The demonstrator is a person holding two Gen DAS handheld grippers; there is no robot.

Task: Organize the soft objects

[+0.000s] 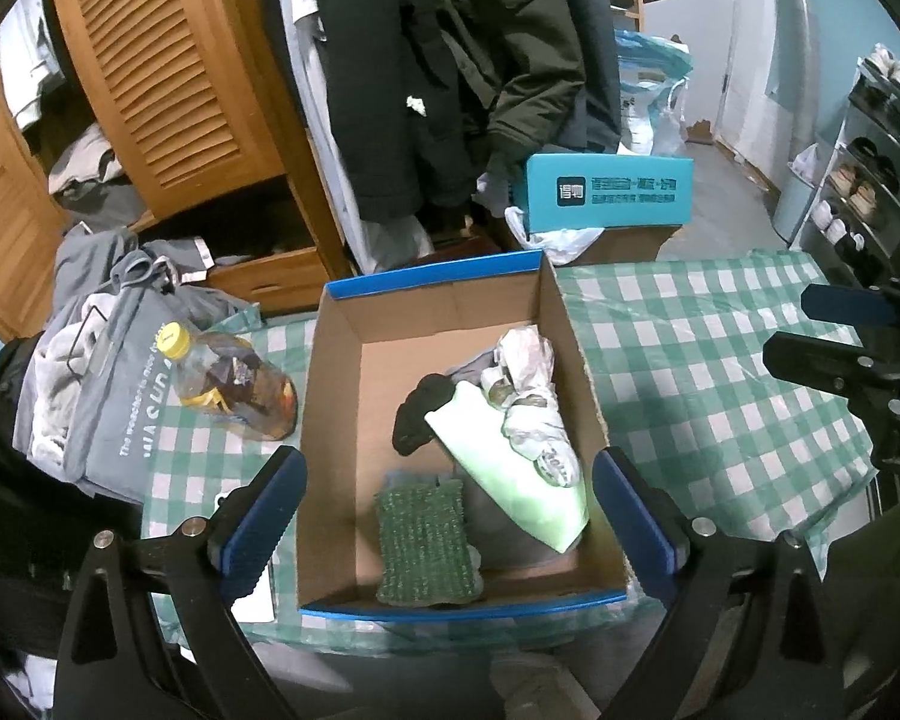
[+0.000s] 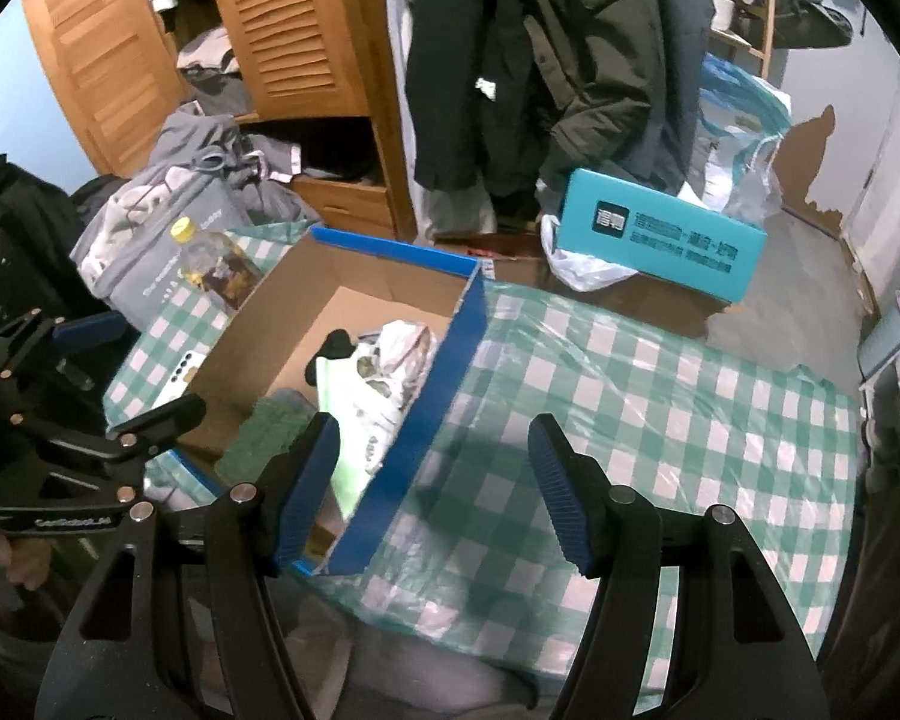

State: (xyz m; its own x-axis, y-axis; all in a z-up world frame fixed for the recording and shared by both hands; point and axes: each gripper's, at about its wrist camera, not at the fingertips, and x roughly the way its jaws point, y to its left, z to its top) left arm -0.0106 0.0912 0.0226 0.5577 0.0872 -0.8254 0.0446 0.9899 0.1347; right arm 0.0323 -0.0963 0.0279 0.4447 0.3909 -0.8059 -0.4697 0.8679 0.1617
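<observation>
You're between picks, I'd say: both grippers hang empty above the cardboard box, which already holds the soft stuff. The left gripper has its jaws spread wide, one pad outside each side wall of the box, nothing between the pads but the box interior below. The right gripper is about half open, holding nothing; its left pad sits over the box's blue right wall, the other pad over bare checked cloth.

Count inside the box:
- 1 green scrub sponge, at the near wall
- 1 pale green pouch, leaning twd the right wall, next to the sponge
- 1 crumpled white patterned cloth or bag, against the right wall; can't tell which
- 1 black soft item, mid-box, partly under the pouch
- a grey piece under the pouch, too hidden to name

Outside the box: 1 yellow-capped bottle just left of it, 1 grey bag w/ clothes further left, 1 teal box beyond it, off the counter.

The counter right of the box looks bare, so no loose soft item is left there. Next move prob. calls for checking the left side for anything soft, else pulling both grippers clear.
</observation>
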